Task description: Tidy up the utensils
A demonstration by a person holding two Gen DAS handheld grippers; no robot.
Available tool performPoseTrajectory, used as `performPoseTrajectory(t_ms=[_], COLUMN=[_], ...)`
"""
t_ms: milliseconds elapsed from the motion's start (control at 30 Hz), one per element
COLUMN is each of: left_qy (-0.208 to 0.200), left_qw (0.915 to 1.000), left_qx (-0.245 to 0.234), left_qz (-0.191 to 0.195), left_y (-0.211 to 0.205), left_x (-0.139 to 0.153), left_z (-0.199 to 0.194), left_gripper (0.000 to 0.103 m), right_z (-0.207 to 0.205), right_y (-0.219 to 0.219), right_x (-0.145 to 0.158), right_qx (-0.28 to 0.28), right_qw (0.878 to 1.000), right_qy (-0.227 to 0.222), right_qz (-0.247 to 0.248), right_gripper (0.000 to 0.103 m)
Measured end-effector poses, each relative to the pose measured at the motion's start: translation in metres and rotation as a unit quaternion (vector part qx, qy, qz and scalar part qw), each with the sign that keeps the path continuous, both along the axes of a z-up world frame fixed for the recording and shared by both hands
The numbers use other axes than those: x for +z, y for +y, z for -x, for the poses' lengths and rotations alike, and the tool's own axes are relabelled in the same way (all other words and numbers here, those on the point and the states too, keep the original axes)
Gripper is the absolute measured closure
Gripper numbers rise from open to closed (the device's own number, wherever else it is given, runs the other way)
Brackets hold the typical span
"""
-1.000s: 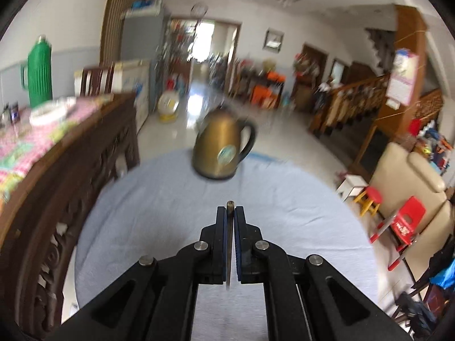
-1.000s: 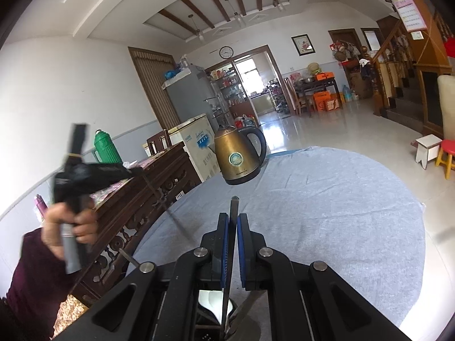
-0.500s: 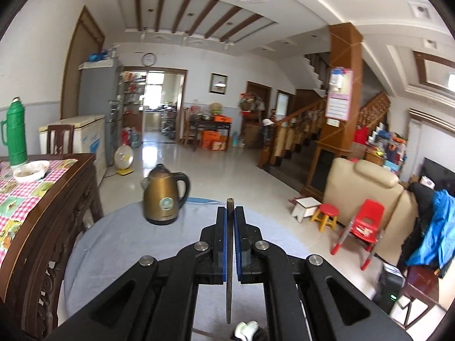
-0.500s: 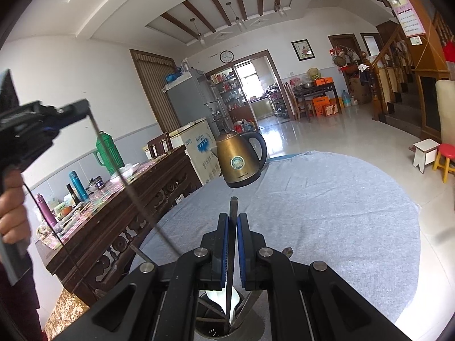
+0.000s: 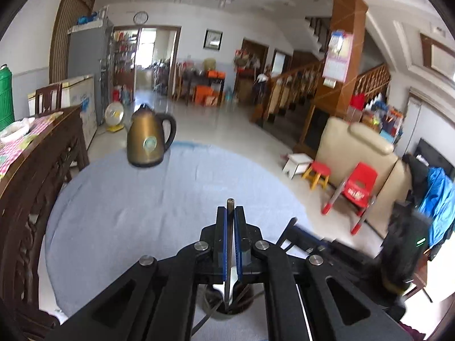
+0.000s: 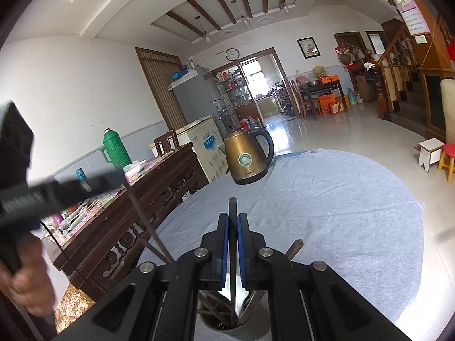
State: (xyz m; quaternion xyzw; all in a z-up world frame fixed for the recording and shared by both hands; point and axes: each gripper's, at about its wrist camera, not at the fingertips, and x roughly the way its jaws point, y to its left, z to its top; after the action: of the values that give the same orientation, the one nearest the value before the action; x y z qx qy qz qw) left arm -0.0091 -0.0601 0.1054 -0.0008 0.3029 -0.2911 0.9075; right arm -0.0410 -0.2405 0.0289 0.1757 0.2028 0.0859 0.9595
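Observation:
My left gripper (image 5: 230,213) is shut on a thin dark metal utensil (image 5: 229,255) that hangs down into a round metal utensil holder (image 5: 224,309) under the fingers. My right gripper (image 6: 232,218) is shut on a second dark utensil (image 6: 233,244), its lower end inside the same holder (image 6: 227,326), which holds several utensils and a white spoon (image 6: 231,288). In the right wrist view the left gripper (image 6: 57,193) is at the left with its utensil (image 6: 148,227) slanting down toward the holder. The right gripper's body shows blurred in the left wrist view (image 5: 327,250).
A round table with a grey-blue cloth (image 5: 142,213) carries a bronze kettle (image 5: 149,140) at its far side, also in the right wrist view (image 6: 247,156). A dark carved sideboard (image 6: 128,213) with a green thermos (image 6: 115,149) stands left. Red stools and chair (image 5: 358,184) stand right.
My left gripper has come down and toward the holder, so its utensil now reaches into it. The right gripper has stayed over the holder with its utensil.

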Motion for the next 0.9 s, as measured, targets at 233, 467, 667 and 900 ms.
performPoseTrajectory(t_ms=[233, 467, 667, 900], left_qy=[-0.02, -0.044, -0.101, -0.133], left_qw=[0.9991, 0.9948, 0.9801, 0.9627], left_qx=[0.034, 0.082, 0.132, 0.177], left_qz=[-0.014, -0.04, -0.109, -0.156], left_y=[0.011, 0.026, 0.026, 0.031], left_x=[-0.01, -0.013, -0.013, -0.017], left_z=[0.023, 0.054, 0.097, 0.139], left_gripper=[0.038, 0.027, 0.011, 0.006], right_z=[0.031, 0.07, 0.102, 0.135], right_y=[-0.02, -0.028, -0.022, -0.005], right_x=[0.012, 0.031, 0.042, 0.046], right_qx=[-0.024, -0.043, -0.044, -0.031], right_qw=[0.999, 0.997, 0.997, 0.998], right_qy=[-0.021, -0.051, -0.059, -0.056], right_qz=[-0.032, -0.025, -0.016, 0.016], right_gripper=[0.053, 0.053, 0.045, 0.04])
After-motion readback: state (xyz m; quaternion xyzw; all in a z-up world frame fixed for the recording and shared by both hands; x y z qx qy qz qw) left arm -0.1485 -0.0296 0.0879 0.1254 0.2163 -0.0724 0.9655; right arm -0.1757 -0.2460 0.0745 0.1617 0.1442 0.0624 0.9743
